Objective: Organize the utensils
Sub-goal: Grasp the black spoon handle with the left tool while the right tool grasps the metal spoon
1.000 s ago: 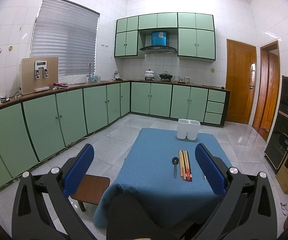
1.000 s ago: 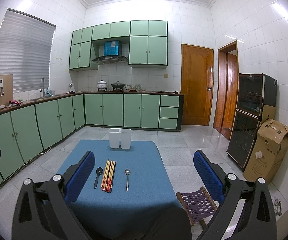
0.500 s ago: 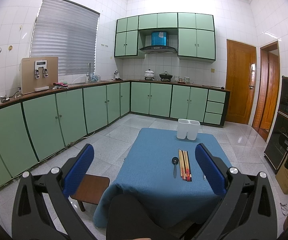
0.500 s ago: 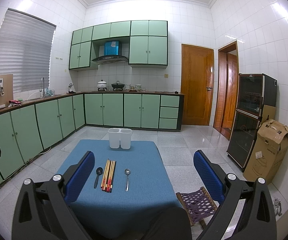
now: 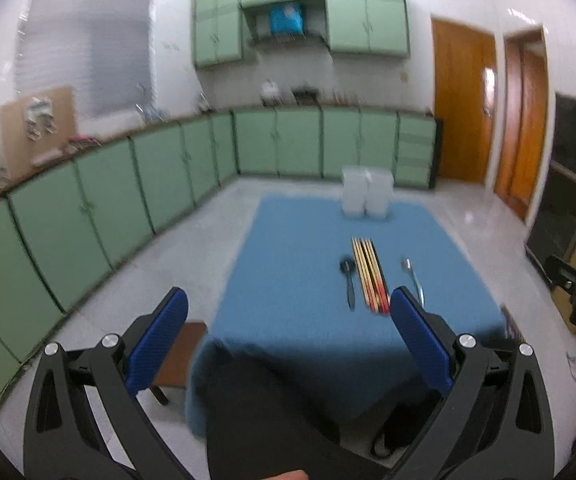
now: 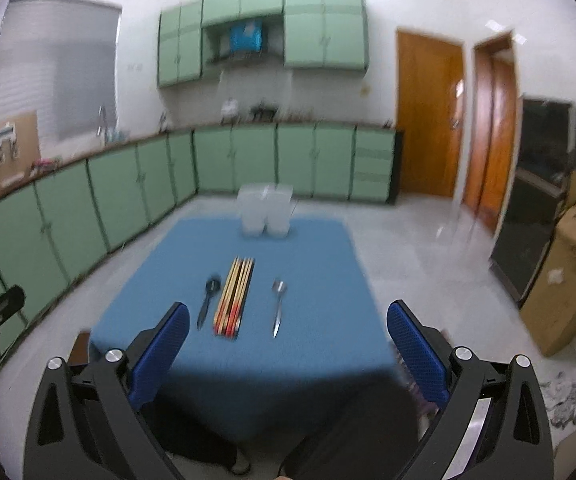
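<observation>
A blue-clothed table [image 5: 304, 280] [image 6: 192, 272] carries a bundle of chopsticks [image 5: 370, 276] [image 6: 235, 297] in its middle. A black spoon [image 5: 348, 280] [image 6: 208, 300] lies to their left and a silver spoon [image 5: 413, 280] [image 6: 278, 306] to their right. A white two-compartment holder [image 5: 366, 196] [image 6: 265, 212] stands at the far edge. My left gripper [image 5: 288, 340] is open, held above the near left edge. My right gripper [image 6: 288, 344] is open too, above the near edge, short of the utensils. Both hold nothing.
A brown stool [image 5: 176, 356] stands at the table's left, and a woven stool [image 6: 406, 364] peeks out at its right. Green cabinets [image 6: 128, 192] line the left and back walls. A black appliance [image 6: 536, 216] and a cardboard box [image 6: 568, 280] stand on the right.
Both grippers have moved forward and tipped down toward the table, which now looks larger and blurred. The utensils have not moved. Both stay open.
</observation>
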Motion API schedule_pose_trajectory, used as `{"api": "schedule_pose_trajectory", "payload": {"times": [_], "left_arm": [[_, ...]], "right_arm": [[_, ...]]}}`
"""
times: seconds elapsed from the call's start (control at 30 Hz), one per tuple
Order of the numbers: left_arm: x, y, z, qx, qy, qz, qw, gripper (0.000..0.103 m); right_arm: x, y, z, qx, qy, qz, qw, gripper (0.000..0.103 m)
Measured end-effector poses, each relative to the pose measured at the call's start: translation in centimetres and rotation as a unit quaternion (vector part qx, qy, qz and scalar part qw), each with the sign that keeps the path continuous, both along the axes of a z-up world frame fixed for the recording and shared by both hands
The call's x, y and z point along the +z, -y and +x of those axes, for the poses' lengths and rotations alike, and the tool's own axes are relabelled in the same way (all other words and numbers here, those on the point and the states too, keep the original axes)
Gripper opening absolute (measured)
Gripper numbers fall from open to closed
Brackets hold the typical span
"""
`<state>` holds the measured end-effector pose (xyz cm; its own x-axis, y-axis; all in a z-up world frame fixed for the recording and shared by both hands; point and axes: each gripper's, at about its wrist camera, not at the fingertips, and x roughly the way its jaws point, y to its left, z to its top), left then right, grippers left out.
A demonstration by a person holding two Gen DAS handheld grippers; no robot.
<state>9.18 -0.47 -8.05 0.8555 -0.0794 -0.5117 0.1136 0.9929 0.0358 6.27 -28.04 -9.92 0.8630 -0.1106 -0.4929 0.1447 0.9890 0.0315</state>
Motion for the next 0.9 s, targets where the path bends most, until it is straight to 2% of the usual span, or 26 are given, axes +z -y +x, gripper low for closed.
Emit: {"api": "schedule_pose_trajectory", "payload": {"times": [0.1,0.2,0.33,0.5,0.63,0.77,0.9], "left_arm": [[-4.3,0.2,4.5,-0.038,-0.07,-0.008,0.9968,0.098],[-7.4,0.7,7.6,-0.04,-0.108,0.01,0.9933,0.098],[-11.7,1.6,12.0,-0.051,-0.145,0.008,0.9881,0.098],[-16.5,2.7,18.0,-0.059,-0.198,-0.014,0.9783,0.098],[-19.1,4.1,20.5,-0.067,-0.225,-0.007,0.972,0.098],[-20.9,5.8,22.5,-0.076,-0.246,0.0,0.9663,0.098],[-21.4,7.5,23.1,-0.071,-0.227,0.029,0.9709,0.098]], "right_arm": [[-4.2,0.9,4.3,0.015,-0.055,0.011,0.998,0.097],[-8.3,1.4,8.4,0.027,-0.102,0.019,0.994,0.096],[-13.0,1.9,13.0,0.03,-0.143,0.04,0.989,0.089],[-17.6,2.8,17.4,0.028,-0.171,0.034,0.984,0.08],[-19.4,3.0,18.9,0.037,-0.188,0.036,0.981,0.068],[-20.7,3.0,19.6,0.049,-0.184,0.028,0.981,0.065],[-20.8,3.1,20.0,0.062,-0.166,0.018,0.984,0.065]]}}
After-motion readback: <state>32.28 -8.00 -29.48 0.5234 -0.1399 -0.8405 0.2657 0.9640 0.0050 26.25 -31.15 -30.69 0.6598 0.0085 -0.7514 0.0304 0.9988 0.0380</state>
